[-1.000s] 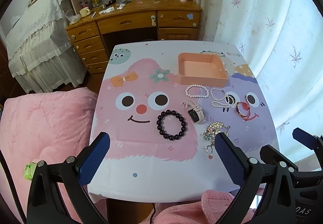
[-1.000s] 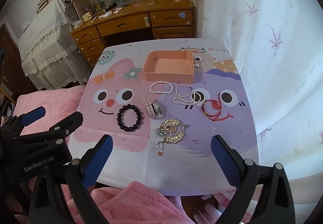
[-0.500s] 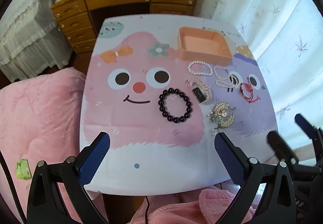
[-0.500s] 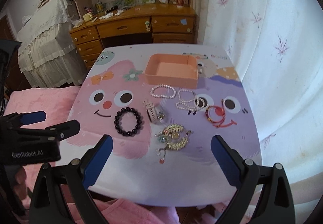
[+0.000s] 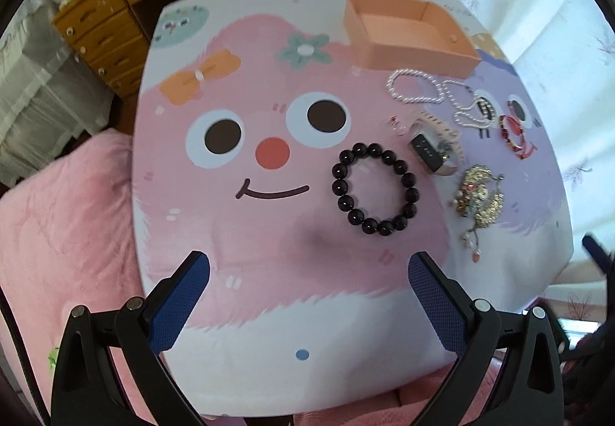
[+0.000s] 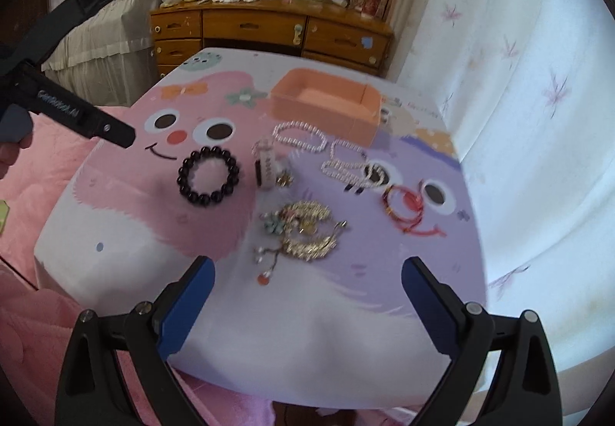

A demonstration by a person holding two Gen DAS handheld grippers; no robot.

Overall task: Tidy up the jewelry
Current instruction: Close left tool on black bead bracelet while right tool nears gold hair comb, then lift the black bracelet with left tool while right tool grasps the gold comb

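Observation:
Jewelry lies on a cartoon-print table (image 5: 238, 310). A black bead bracelet (image 5: 374, 189) (image 6: 208, 176) sits mid-table. Right of it are a pink watch (image 5: 434, 153) (image 6: 267, 166), a gold ornament (image 5: 478, 197) (image 6: 305, 232), pearl strands (image 5: 415, 85) (image 6: 301, 135) and a red bracelet (image 5: 513, 132) (image 6: 403, 203). An empty orange tray (image 5: 407, 53) (image 6: 326, 107) stands behind them. My left gripper (image 5: 307, 272) is open and empty, above the table just short of the black bracelet. My right gripper (image 6: 307, 276) is open and empty, just short of the gold ornament.
A pink quilt (image 5: 65, 233) lies left of the table. A wooden desk with drawers (image 6: 269, 30) stands behind it, a white curtain (image 6: 519, 80) to the right. The left gripper's body (image 6: 77, 110) reaches in at the left of the right wrist view.
Both grippers have moved forward and lower toward the table: the left toward the black bracelet, the right toward the gold ornament. Both stayed open. The jewelry has not moved.

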